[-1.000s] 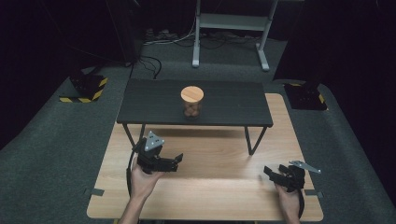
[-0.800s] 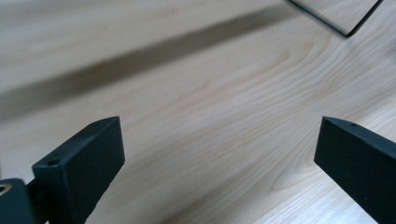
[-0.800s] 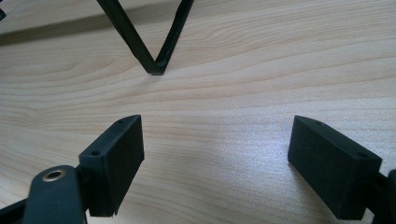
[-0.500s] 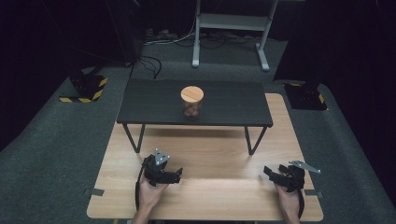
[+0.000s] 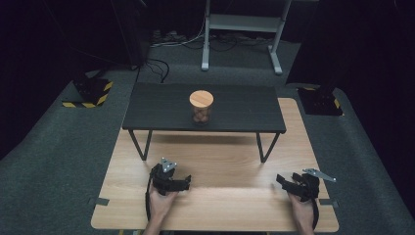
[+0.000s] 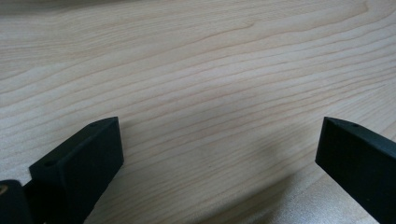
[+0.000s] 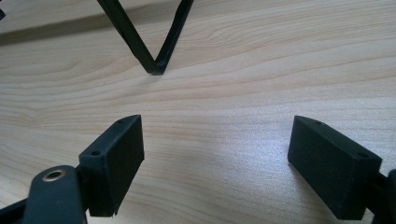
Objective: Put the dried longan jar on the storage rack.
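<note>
High view puts the clear glass jar with a round wooden lid (image 5: 201, 106) upright near the middle of the low black bench-like table (image 5: 147, 112), which stands on the far half of the light wooden tabletop (image 5: 235, 166). Both hand-held tools rest at the near edge of that wooden top: the left gripper (image 5: 182, 182) left of centre, the right gripper (image 5: 283, 180) near the near-right corner. Each has its jaws spread wide with nothing between them; the left gripper view shows bare wood grain (image 6: 210, 93) in the gap, and the right gripper view shows wood with the black V-shaped bench leg (image 7: 156, 51) ahead.

The jar lies forward of and above both grippers, between them in line, and looks somewhat closer to the left one. Its long axis is vertical, so a level approach from the side should suit it. My guess is that a reach must rise over the bench's near edge first. The black top around the jar is open on all sides, leaving ample room.
</note>
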A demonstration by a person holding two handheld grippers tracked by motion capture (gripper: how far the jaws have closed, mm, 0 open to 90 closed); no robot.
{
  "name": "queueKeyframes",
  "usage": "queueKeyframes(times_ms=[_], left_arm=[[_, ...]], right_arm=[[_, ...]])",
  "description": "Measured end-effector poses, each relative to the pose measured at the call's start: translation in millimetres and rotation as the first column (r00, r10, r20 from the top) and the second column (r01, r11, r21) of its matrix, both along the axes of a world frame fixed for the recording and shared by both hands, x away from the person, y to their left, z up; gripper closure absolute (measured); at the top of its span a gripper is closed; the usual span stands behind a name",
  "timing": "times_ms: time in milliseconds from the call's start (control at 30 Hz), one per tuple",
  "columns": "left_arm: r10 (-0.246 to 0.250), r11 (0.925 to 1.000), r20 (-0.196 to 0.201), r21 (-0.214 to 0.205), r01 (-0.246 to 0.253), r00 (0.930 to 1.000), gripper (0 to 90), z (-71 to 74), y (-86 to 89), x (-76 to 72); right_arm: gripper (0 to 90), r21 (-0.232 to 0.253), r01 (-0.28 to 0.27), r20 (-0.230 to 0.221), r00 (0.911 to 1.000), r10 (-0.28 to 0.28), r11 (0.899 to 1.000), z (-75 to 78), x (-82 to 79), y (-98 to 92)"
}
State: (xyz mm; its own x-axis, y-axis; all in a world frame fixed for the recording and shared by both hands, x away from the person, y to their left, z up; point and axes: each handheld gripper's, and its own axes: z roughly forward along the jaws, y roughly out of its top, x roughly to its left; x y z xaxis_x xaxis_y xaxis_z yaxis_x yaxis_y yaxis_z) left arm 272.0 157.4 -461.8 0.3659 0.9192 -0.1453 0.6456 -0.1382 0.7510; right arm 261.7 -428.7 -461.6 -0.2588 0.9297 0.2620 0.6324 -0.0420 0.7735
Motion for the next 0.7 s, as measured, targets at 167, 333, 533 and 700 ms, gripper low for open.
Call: queueKeyframes(times_ms=[167, 333, 533, 700], left_arm=[[0.011, 0.9997, -0.002, -0.021, -0.011, 0.9999, 1.5, -1.1, 2.7, -0.4], [0.011, 0.9998, -0.002, -0.017, -0.011, 0.9999, 1.4, -1.0, 1.9, -0.4], [0.006, 0.9998, -0.002, -0.016, -0.006, 1.0, 1.4, -1.0, 1.8, -0.5], [0.002, 0.9999, -0.002, -0.016, -0.002, 1.0, 1.4, -0.9, 1.8, -0.3]], right_arm=[[17.8, 0.003, -0.002, 0.002, 1.0, 0.002, 1.0, -0.6, 0.0, -1.1], [18.0, 0.008, 0.001, 0.002, 1.0, -0.001, 1.0, -0.9, -0.3, -1.6], [18.0, 0.016, 0.007, 0.001, 1.0, -0.007, 1.0, -1.2, -0.5, -2.3], [18.0, 0.014, 0.006, 0.002, 1.0, -0.006, 1.0, -1.3, -0.5, -2.2]])
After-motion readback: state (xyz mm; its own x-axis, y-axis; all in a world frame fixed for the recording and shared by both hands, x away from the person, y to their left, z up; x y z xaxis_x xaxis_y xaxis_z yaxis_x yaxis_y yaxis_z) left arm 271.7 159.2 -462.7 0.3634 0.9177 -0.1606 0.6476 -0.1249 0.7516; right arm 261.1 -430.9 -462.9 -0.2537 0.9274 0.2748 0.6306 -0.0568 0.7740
